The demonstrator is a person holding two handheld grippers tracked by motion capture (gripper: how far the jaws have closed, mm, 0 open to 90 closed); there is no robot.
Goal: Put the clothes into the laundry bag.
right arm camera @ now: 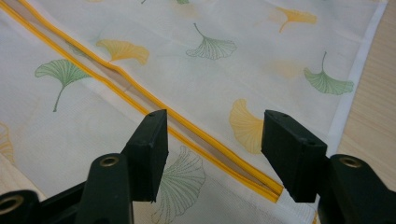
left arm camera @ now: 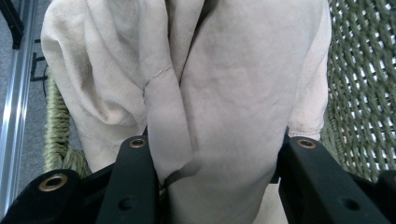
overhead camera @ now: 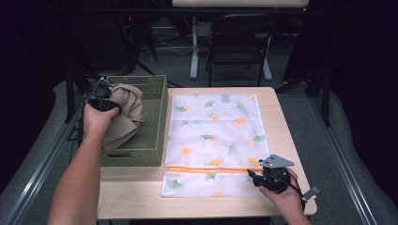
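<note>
A beige garment [overhead camera: 126, 108] hangs bunched over a green woven basket [overhead camera: 156, 123] at the table's left. My left gripper [overhead camera: 111, 102] is shut on the garment, raised above the basket. In the left gripper view the cloth [left arm camera: 224, 84] fills the gap between the two black jaws of the left gripper [left arm camera: 222, 144]. A white mesh laundry bag [overhead camera: 213, 136] printed with green and orange leaves lies flat on the table. Its orange zipper [right arm camera: 140, 100] is partly parted. My right gripper [right arm camera: 217, 125] is open, its jaws straddling the zipper near its right end [overhead camera: 252, 176].
The basket's wicker wall [left arm camera: 369, 79] rises close to the right of the held cloth. A metal rail [left arm camera: 16, 107] runs along the table's left side. Bare wooden tabletop [overhead camera: 136, 199] lies in front of the basket. A chair [overhead camera: 239, 40] stands beyond the far edge.
</note>
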